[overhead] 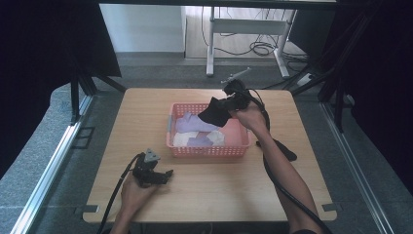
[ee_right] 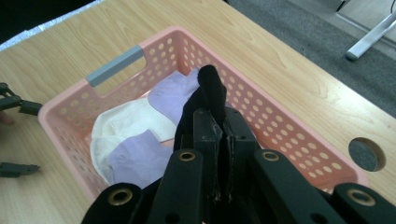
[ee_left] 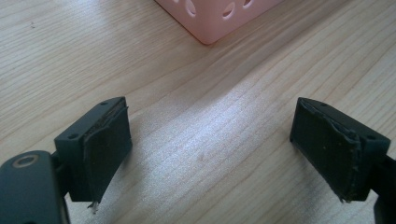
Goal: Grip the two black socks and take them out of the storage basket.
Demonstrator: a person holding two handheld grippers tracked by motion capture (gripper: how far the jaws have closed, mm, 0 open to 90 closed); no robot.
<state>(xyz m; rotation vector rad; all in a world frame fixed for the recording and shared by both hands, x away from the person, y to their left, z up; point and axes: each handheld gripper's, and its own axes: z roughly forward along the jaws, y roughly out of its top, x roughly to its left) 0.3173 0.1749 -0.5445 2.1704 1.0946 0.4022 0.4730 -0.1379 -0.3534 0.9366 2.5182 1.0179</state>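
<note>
Holding a black sock (overhead: pixel 214 113) tight, the right gripper (overhead: pixel 229 103) hung over the basket (overhead: pixel 209 150), sock drooping toward 7 o'clock. The left gripper (overhead: pixel 165 176) sat wide open, empty, at the basket's 7 o'clock.

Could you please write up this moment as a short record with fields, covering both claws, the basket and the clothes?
right claw: shut on the black sock, held above the basket
left claw: open, nothing between its jaws, low over the table in front of the basket
basket: pink basket, perforated, grey handle, on the wooden table
basket contents: purple socks and a white sock
outside the basket: another black sock lying on the table to its right
</note>
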